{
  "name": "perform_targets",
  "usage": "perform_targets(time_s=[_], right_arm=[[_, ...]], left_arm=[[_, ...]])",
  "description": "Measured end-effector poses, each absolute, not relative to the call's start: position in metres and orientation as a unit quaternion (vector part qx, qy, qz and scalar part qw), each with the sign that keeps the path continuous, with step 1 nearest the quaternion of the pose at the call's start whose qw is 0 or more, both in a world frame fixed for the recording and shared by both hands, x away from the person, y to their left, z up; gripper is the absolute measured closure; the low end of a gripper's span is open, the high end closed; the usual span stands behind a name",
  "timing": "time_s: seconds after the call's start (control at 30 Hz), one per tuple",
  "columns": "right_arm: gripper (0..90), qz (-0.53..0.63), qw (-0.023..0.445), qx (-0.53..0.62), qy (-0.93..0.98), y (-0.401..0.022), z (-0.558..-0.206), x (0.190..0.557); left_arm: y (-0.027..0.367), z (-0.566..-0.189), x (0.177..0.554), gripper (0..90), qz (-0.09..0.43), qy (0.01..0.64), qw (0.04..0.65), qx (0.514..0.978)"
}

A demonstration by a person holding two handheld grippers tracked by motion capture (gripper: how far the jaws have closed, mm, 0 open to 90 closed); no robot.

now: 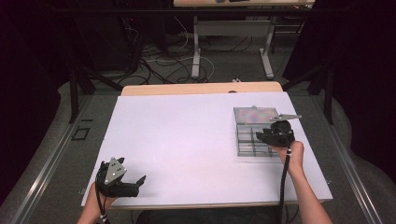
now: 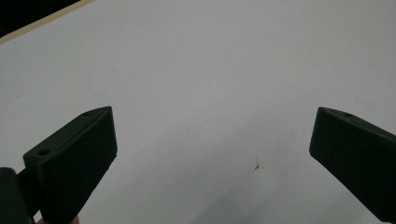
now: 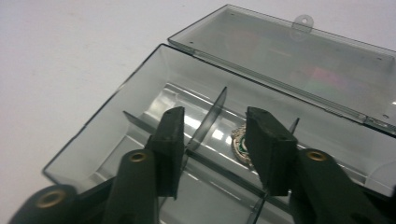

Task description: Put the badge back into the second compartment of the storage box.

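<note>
Right claw [image 3: 212,140] hangs over the open clear box [image 1: 254,133], jaws part-open and gripping nothing. Its own view shows a small round badge [image 3: 240,145] in a compartment just under the tips. Left claw [image 1: 122,179], wide and empty, over bare counter [image 2: 210,70].

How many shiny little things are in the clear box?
1: a small round trinket lies in one compartment of the clear box, partly behind the right gripper. More may be hidden.

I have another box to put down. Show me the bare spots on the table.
The white table is bare from the left gripper across to the clear compartment box, and along the far edge. It is crowded at the right, where the right gripper hangs over the box.
</note>
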State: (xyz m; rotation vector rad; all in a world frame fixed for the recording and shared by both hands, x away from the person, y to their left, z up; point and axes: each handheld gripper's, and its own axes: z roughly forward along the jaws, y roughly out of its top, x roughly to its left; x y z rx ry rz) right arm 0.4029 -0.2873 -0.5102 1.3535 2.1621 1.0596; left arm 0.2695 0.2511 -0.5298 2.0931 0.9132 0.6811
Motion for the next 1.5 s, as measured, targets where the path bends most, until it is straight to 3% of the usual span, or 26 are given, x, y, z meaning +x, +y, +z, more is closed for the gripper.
perform_targets(time_s=[0.23,0.33,0.53,0.9,1.5], right_arm=[[24.8,0.385,0.157,0.458,0.786,-0.284,-0.505,0.392],[16.7,0.390,0.148,0.450,0.790,-0.279,-0.501,0.388],[8.8,0.387,0.143,0.430,0.803,-0.264,-0.495,0.376],[2.4,0.407,0.136,0.388,0.816,-0.251,-0.491,0.345],[0.0,0.377,0.133,0.326,0.856,-0.225,-0.500,0.300]], left_arm=[[0.251,-0.530,0.269,0.9,0.258,0.360,0.372,0.816],[0.253,-0.530,0.268,0.9,0.258,0.360,0.370,0.817],[0.252,-0.531,0.268,0.9,0.260,0.358,0.370,0.817],[0.252,-0.531,0.267,0.9,0.260,0.358,0.370,0.817],[0.251,-0.531,0.268,0.9,0.258,0.356,0.369,0.819]])
